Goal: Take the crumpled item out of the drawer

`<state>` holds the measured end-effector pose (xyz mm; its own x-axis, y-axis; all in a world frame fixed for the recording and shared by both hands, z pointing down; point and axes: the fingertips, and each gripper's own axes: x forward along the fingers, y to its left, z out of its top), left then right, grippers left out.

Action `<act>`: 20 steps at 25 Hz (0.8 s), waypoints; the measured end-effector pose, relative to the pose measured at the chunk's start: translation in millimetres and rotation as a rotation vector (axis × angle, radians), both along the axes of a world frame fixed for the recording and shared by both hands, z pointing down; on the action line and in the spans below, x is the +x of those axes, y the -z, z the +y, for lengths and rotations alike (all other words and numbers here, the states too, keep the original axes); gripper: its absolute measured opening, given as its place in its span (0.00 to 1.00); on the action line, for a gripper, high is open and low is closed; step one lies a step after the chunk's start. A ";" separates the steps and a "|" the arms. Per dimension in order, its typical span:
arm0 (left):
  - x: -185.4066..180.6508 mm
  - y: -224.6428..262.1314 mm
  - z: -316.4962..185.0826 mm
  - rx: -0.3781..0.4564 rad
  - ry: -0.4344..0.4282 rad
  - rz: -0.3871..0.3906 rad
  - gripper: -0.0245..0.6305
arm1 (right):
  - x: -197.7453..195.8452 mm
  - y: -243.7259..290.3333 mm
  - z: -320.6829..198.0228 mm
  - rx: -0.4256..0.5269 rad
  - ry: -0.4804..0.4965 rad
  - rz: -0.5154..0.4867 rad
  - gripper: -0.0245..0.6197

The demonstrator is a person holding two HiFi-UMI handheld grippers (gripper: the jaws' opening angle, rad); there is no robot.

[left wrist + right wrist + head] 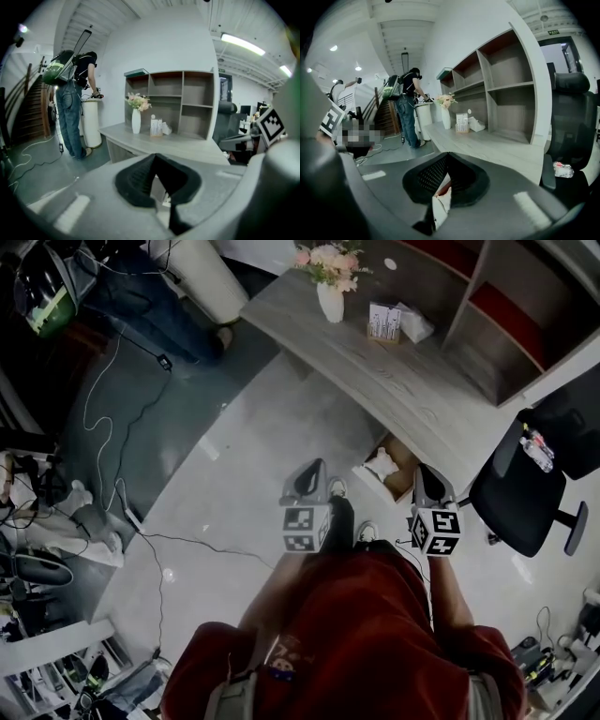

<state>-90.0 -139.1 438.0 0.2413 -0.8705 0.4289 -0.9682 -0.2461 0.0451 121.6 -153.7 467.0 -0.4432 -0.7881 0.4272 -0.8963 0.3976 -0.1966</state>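
2 grippers show in the head view, level with each other in front of a person in a red top. The left gripper point(307, 472) and right gripper point(425, 472) both point toward a curved grey counter point(394, 381). An open drawer point(409, 465) juts from under the counter's near edge. The crumpled item point(380, 465), white, lies inside that drawer, between the 2 grippers in the picture and clear of both. A white vase point(330, 302) with flowers stands on the counter. A black chair point(520, 486) stands to the right, near the right gripper.

Left gripper view: the left gripper point(155, 155) has its 2 black fingers point(136, 180) meeting at the tips, with nothing held between them. Beyond them are the counter point(178, 145), the vase point(136, 121) and a shelf unit point(183, 103). A 2nd person point(70, 108) stands at the far left.

Right gripper view: the right gripper point(447, 154) likewise has its fingers point(426, 178) together at the tips, gripping nothing. A white and brown patch shows through the gap nearer the camera; what it is cannot be told. The counter point(487, 147) and chair point(569, 122) lie ahead.
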 end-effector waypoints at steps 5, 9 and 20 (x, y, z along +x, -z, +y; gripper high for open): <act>-2.1 -2.9 -19.2 -0.005 -0.027 0.004 0.03 | -3.9 4.8 -16.3 0.002 -0.022 0.006 0.04; -2.9 -2.6 -39.1 -0.004 -0.045 0.011 0.03 | -6.2 6.6 -31.4 0.001 -0.026 0.019 0.04; 2.3 -21.5 -60.1 -0.045 -0.090 0.018 0.03 | -10.6 -13.4 -41.7 -0.050 -0.034 0.036 0.04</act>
